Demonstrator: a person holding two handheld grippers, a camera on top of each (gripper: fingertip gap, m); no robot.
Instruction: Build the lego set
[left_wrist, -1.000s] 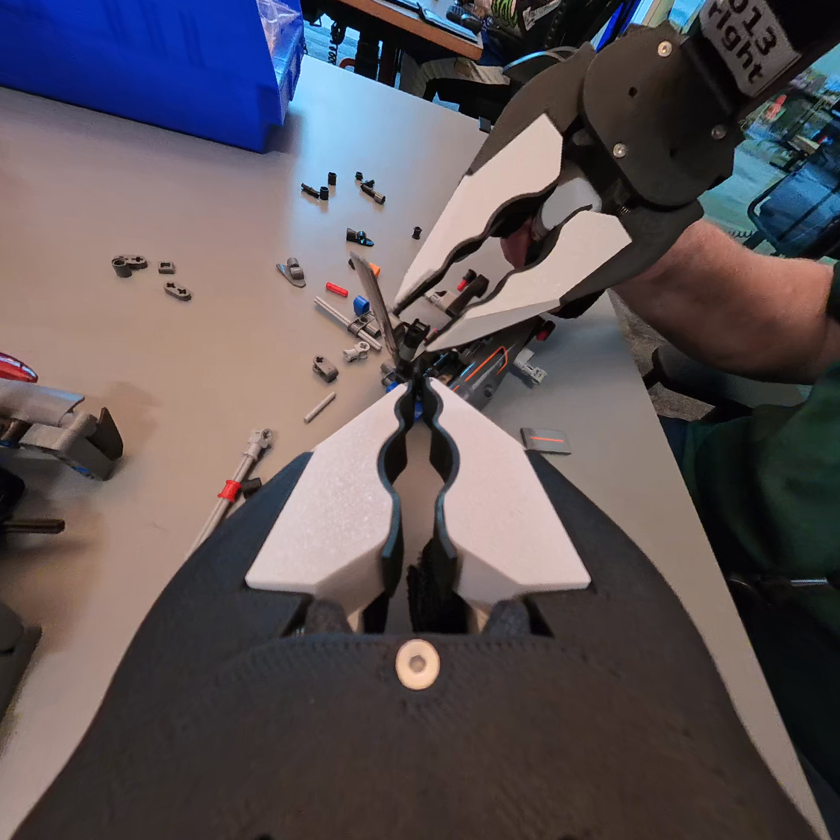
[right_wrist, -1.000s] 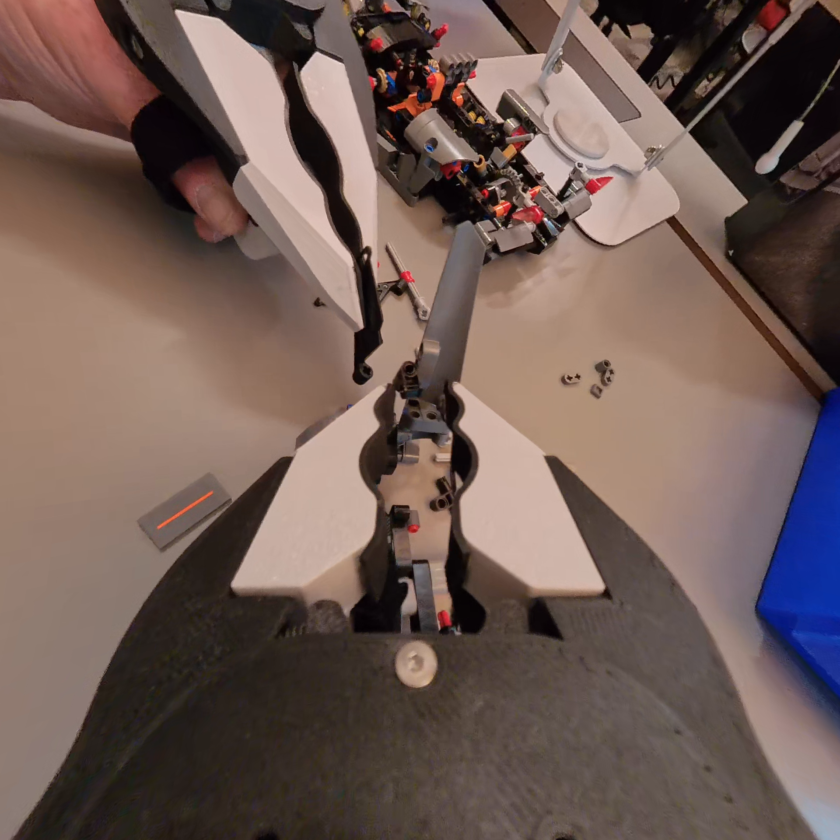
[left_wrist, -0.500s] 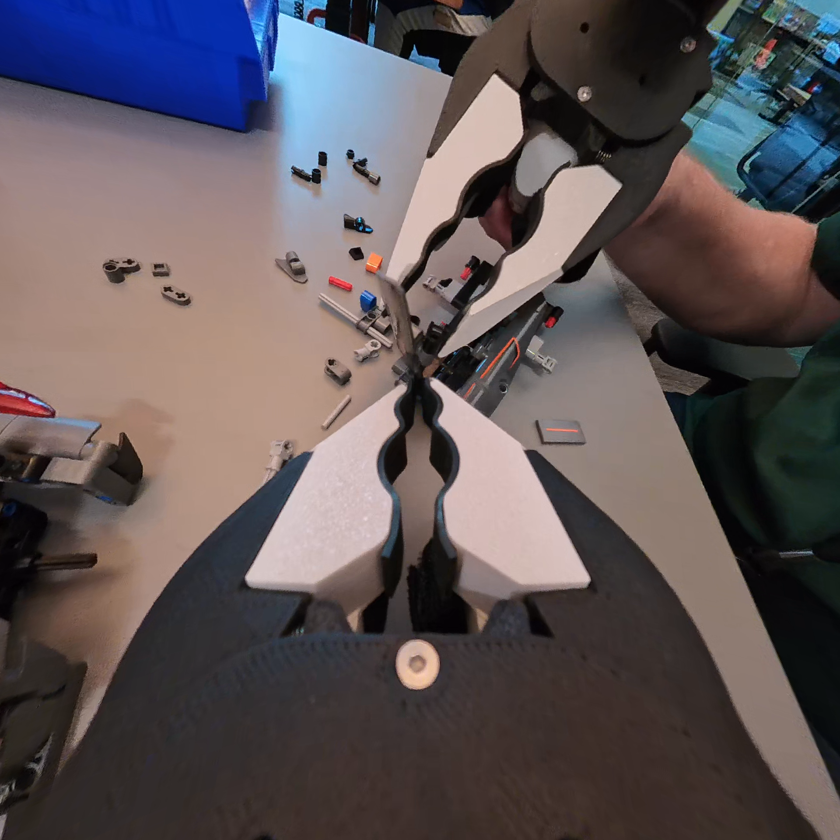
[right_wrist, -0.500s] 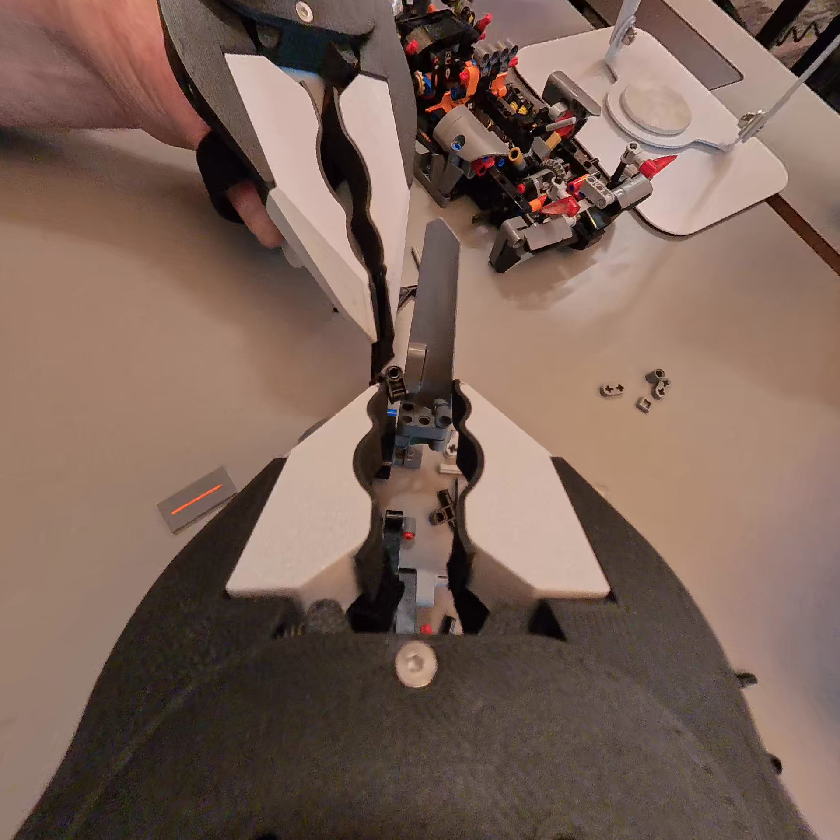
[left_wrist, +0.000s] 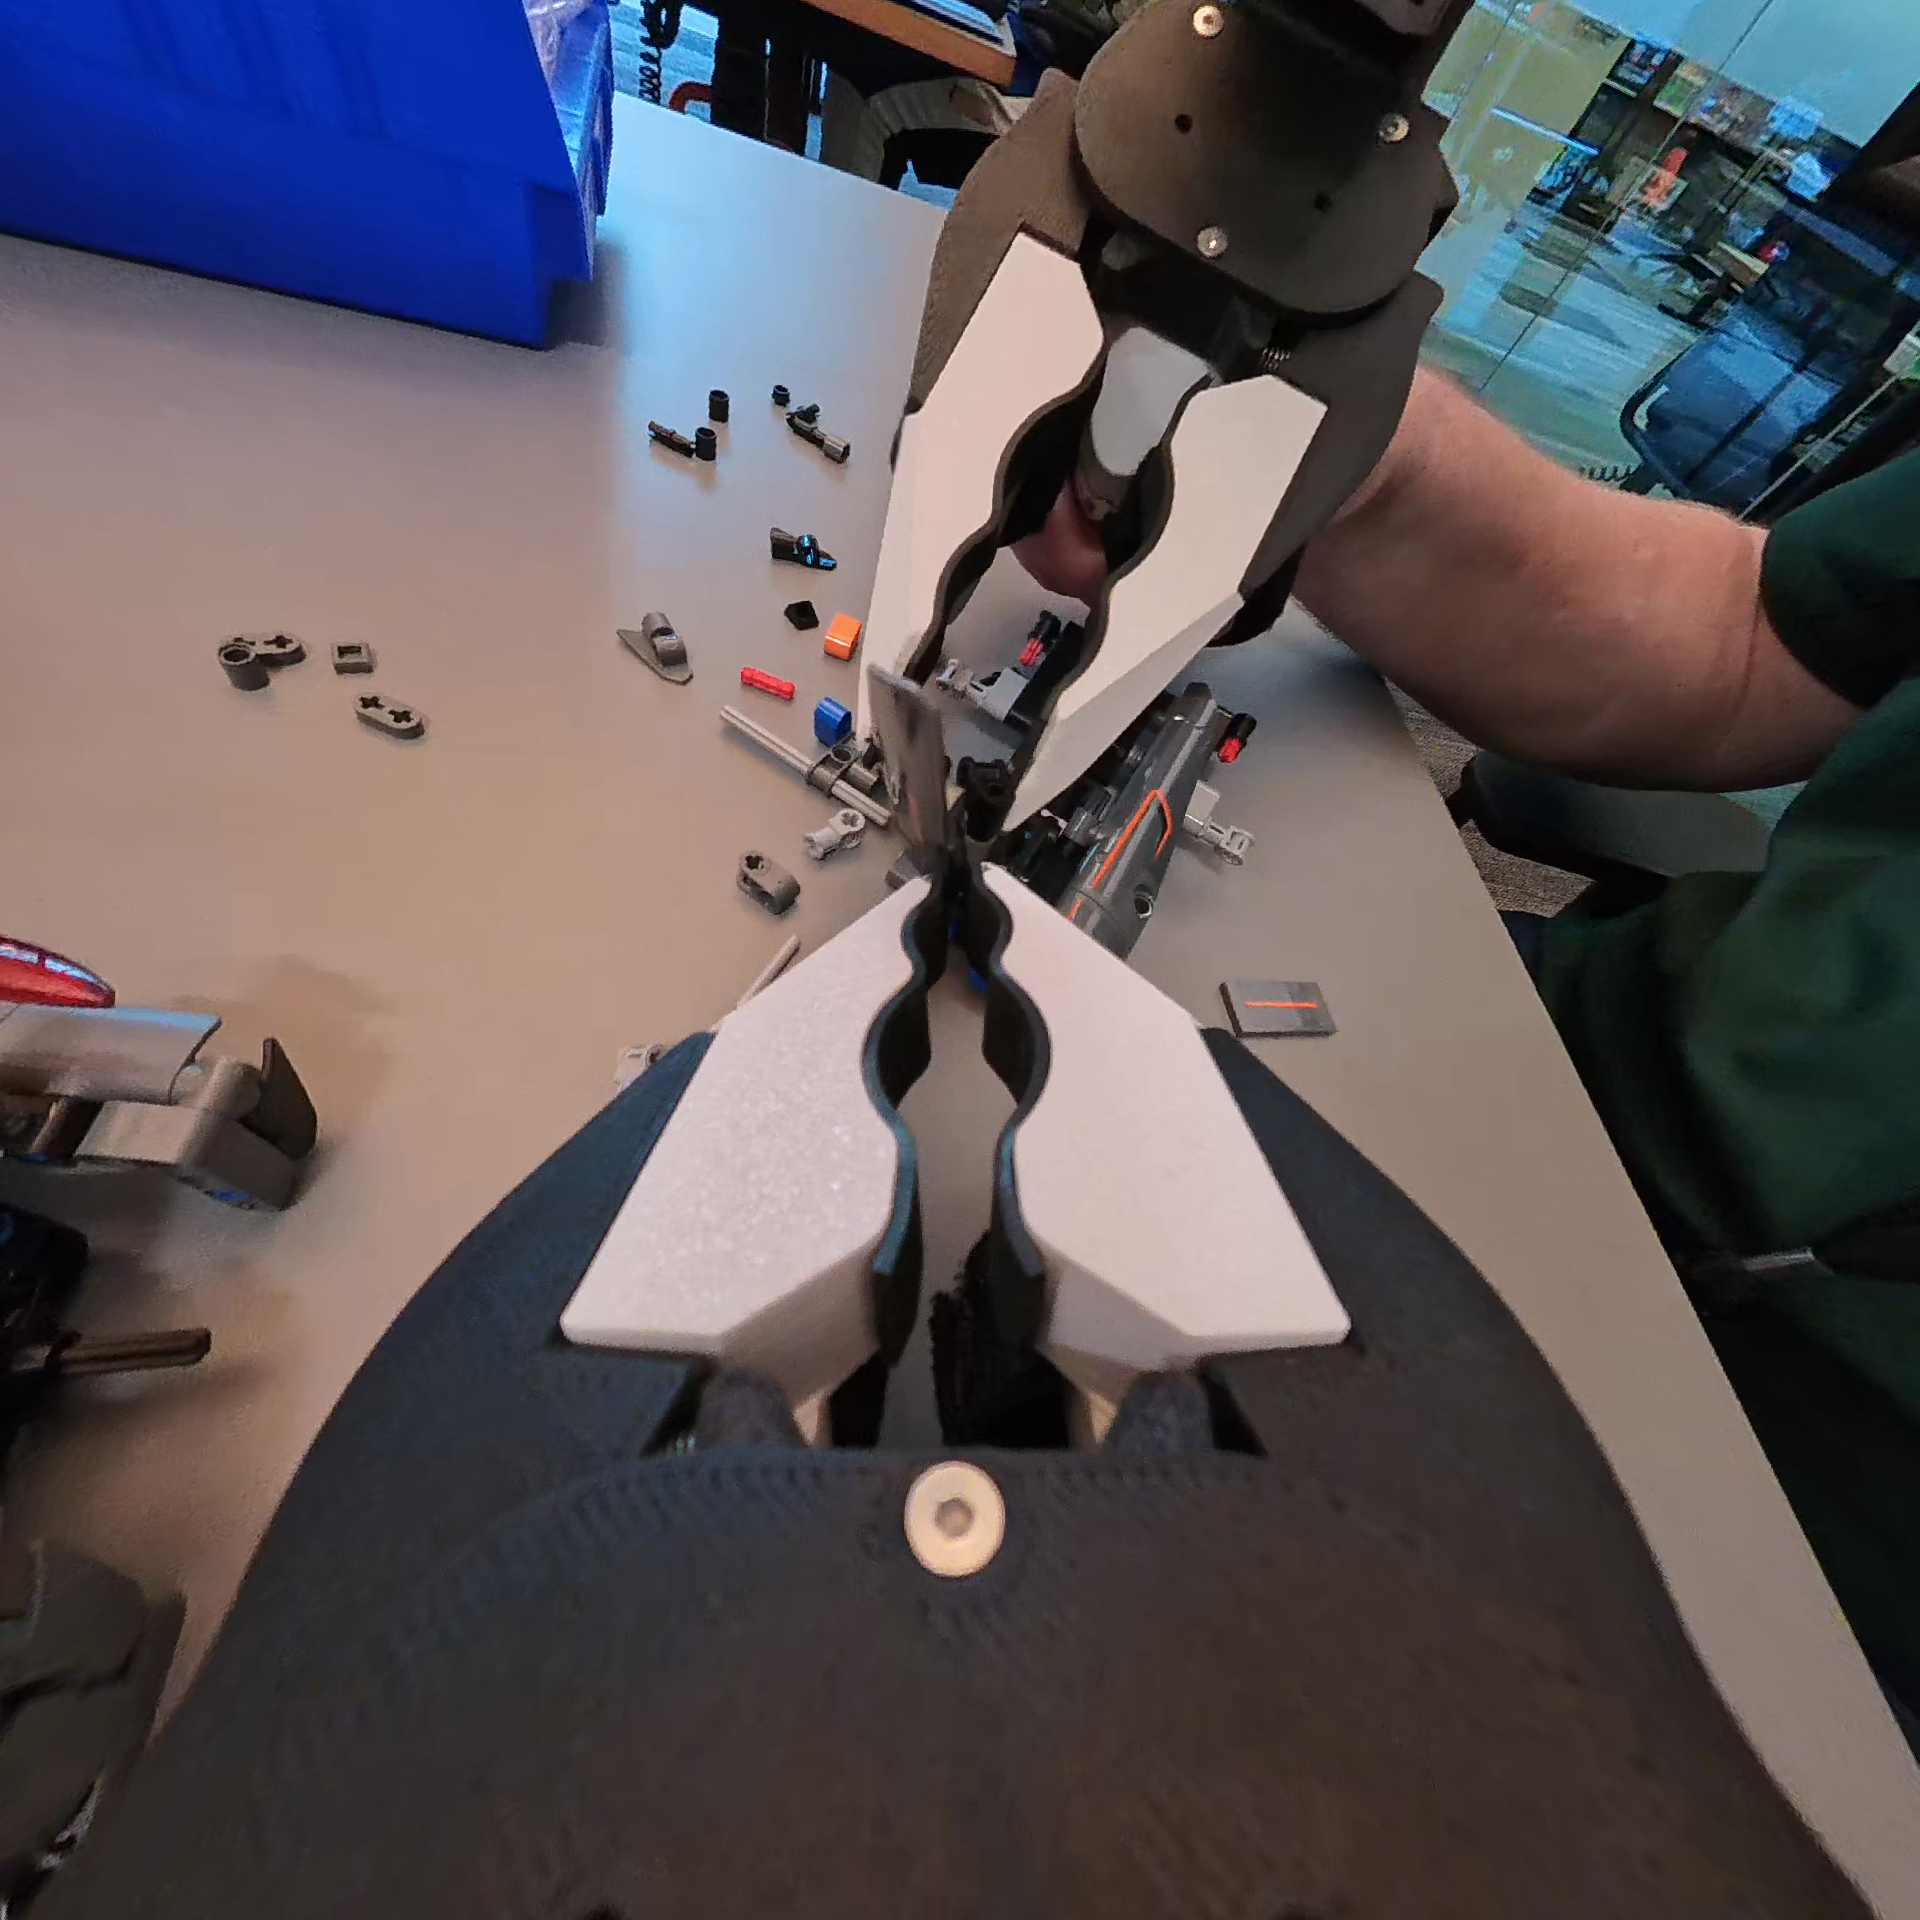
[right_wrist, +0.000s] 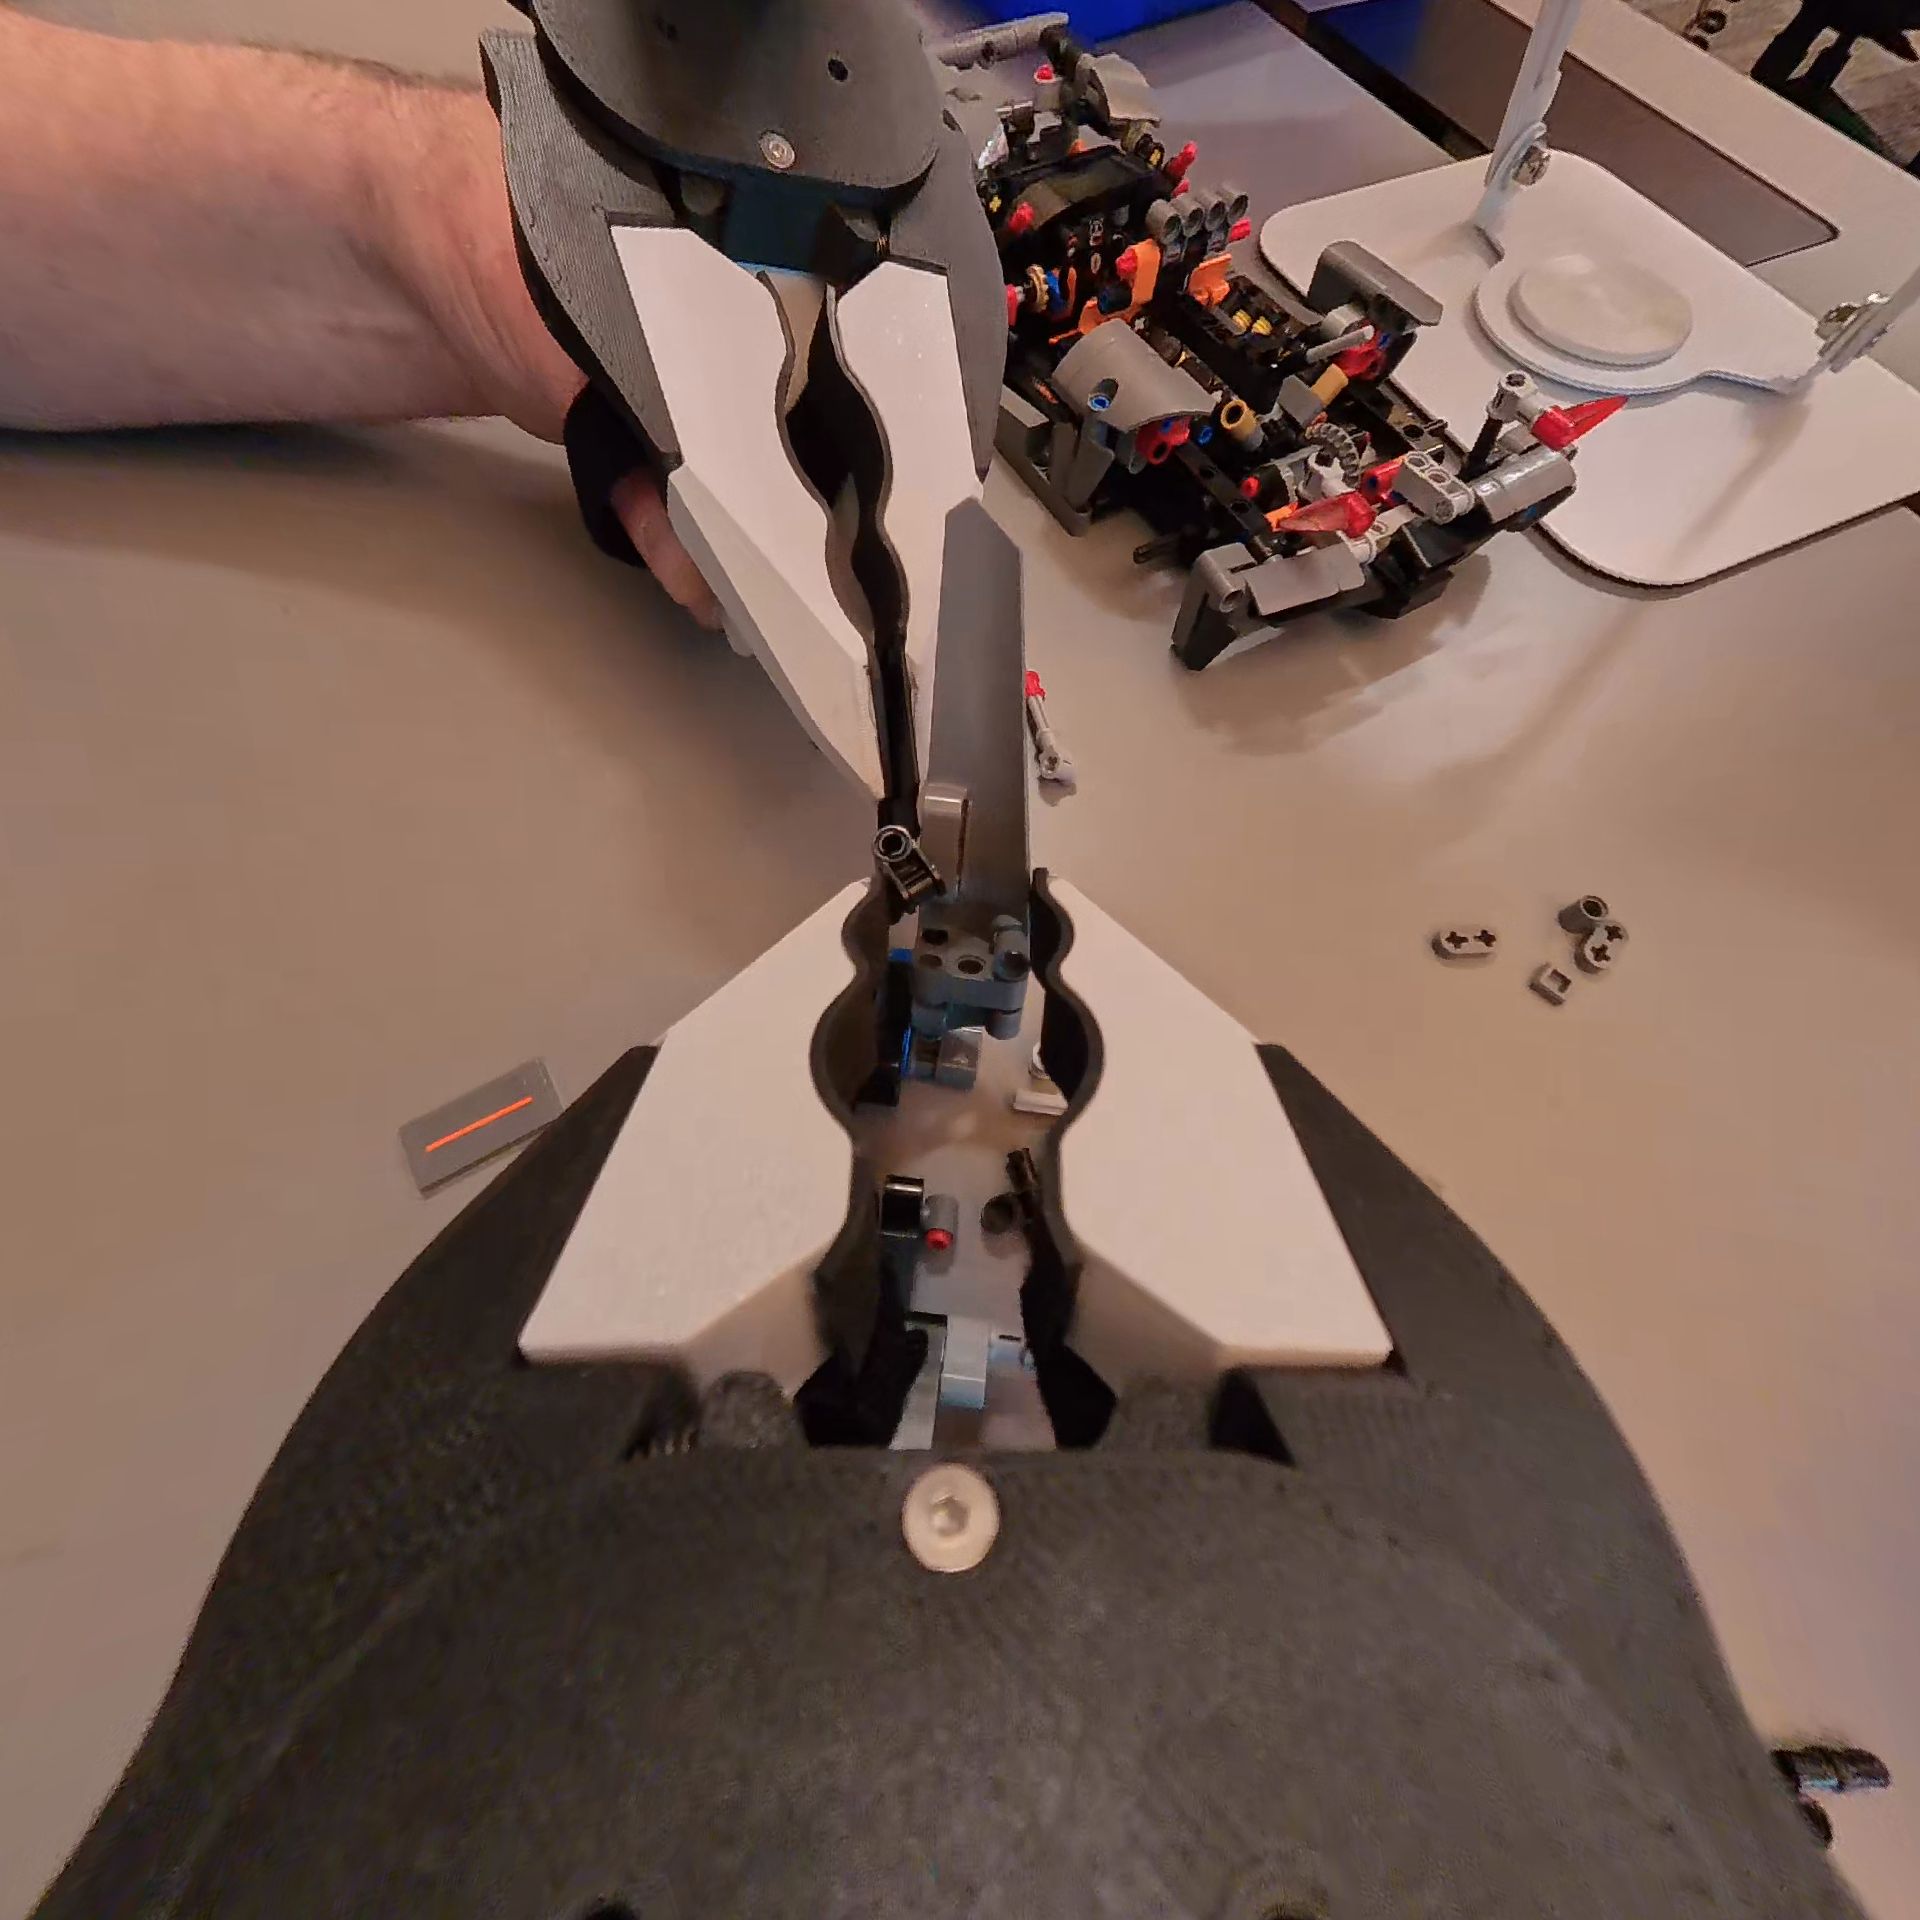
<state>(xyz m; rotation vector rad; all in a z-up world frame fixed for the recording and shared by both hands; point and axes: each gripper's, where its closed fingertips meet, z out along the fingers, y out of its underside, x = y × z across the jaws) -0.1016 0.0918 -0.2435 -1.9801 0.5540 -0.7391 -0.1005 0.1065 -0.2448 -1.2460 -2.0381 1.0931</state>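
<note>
Near tabletop's right edge: connector mating.
Right gripper (right_wrist: 951, 904) clamped grey subassembly (right_wrist: 971, 727), long axis forward; left gripper (left_wrist: 951, 883) pinched black connector (right_wrist: 906, 860) beside it.

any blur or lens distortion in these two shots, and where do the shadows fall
Left wrist view: fisheye bends the table edge, the lower left corner is smeared, the small parts stay sharp. Right wrist view: sharp centre, soft shadow under the lego car, the gripper body blurs at the frame's bottom edge.

no writing, label, brand, number or sign can be read in either view; the grey tile (left_wrist: 1277, 1009) beside the left gripper (left_wrist: 954, 896) bears only an orange line.
</note>
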